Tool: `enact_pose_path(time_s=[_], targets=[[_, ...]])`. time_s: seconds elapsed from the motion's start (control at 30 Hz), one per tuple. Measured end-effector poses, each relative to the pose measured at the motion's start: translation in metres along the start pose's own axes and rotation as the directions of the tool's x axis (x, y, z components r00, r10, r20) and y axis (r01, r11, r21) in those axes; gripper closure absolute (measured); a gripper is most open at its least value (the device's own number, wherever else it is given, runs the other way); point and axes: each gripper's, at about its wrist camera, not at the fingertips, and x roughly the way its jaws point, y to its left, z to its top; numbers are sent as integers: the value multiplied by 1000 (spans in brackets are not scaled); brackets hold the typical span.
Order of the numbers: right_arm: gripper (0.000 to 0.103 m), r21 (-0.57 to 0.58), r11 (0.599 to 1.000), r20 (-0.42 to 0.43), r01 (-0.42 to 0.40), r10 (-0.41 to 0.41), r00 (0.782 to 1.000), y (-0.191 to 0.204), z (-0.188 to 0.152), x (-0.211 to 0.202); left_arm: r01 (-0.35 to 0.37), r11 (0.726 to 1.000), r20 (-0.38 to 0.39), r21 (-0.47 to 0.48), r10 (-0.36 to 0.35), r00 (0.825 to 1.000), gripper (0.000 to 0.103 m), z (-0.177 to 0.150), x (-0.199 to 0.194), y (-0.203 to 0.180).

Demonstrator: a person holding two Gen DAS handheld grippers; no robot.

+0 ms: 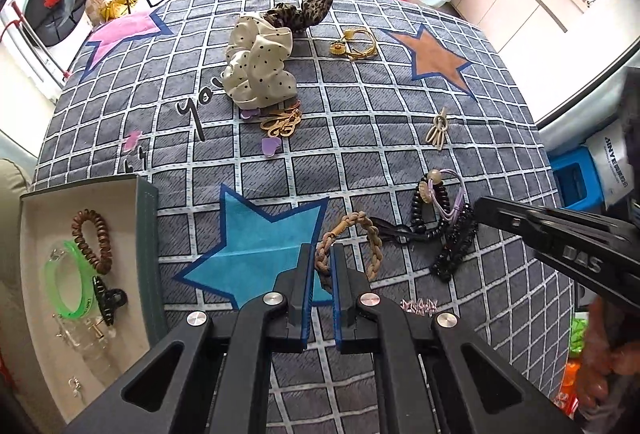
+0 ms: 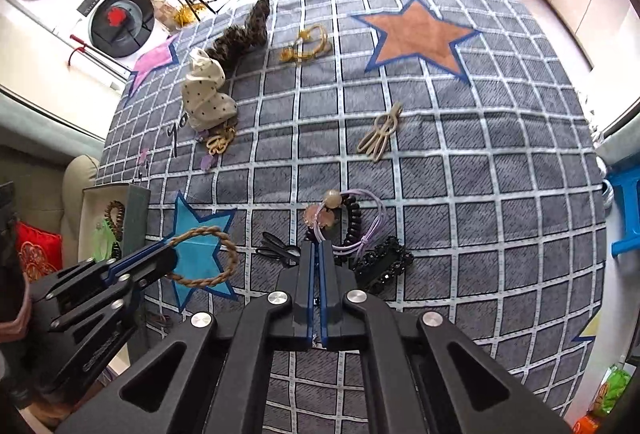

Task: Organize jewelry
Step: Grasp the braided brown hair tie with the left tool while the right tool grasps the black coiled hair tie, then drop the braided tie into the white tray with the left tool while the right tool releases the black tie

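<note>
My left gripper (image 1: 323, 266) is shut on a braided tan bracelet (image 1: 370, 238), which hangs as a loop just above the blue star on the cloth. In the right wrist view that left gripper (image 2: 170, 254) shows at the left with the bracelet (image 2: 224, 266) in it. My right gripper (image 2: 318, 246) points down at a tangle of hair ties, shut with its tips on the cord of a purple elastic hair tie (image 2: 378, 222) with pale beads. A black spiral tie (image 2: 354, 222) lies through that loop. An open jewelry box (image 1: 148, 234) stands at the left.
The box holds a brown coil tie (image 1: 90, 238), a green bangle (image 1: 68, 282) and a black claw clip (image 1: 108, 302). On the checked cloth lie a black beaded clip (image 1: 456, 250), a beige clip (image 1: 438, 130), gold bracelets (image 1: 356, 42), a dotted scrunchie (image 1: 256, 66) and a leopard scrunchie (image 1: 304, 14).
</note>
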Motion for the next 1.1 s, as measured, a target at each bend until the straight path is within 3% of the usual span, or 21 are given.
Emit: enact_pose_path(time_s=[0.03,0.1,0.13,0.17,0.27,0.4,0.43,0.53,0.83,1.1], targets=[[98,-11,1000,-11,15,-15,1000,1,0,4,-2,1000,-1,3,2,1000,93,-1,-1,1],[78,-46,998,-16,50,-50,999,6,0,10,-3,1000,-5,1,3,1000,93,-3,0,1],[56,-64,995,-9,72,-73,997,9,0,13,-2,1000,-7,-1,2,1000,93,-3,1,1],[51,-81,993,2,85,-85,996,11,0,15,-3,1000,-9,-5,3,1000,93,-4,1,2],[51,-116,988,-1,102,-103,995,18,1,25,0,1000,-12,-13,0,1000,93,-7,1,4],[55,-139,981,-20,137,-141,990,22,6,41,0,1000,-16,-22,0,1000,93,-9,1,7],[63,-142,979,-26,146,-151,988,23,7,45,0,1000,-16,-25,-1,1000,93,-9,1,7],[101,-118,982,-43,148,-154,987,18,7,49,0,1000,-15,-29,0,1000,93,-11,0,8],[101,27,1000,25,-4,3,1000,-7,1,3,4,1000,2,-26,-4,1000,93,-13,-13,9],[101,49,997,50,-64,61,997,3,-10,-33,12,999,27,-30,-11,1000,93,-20,-36,13]])
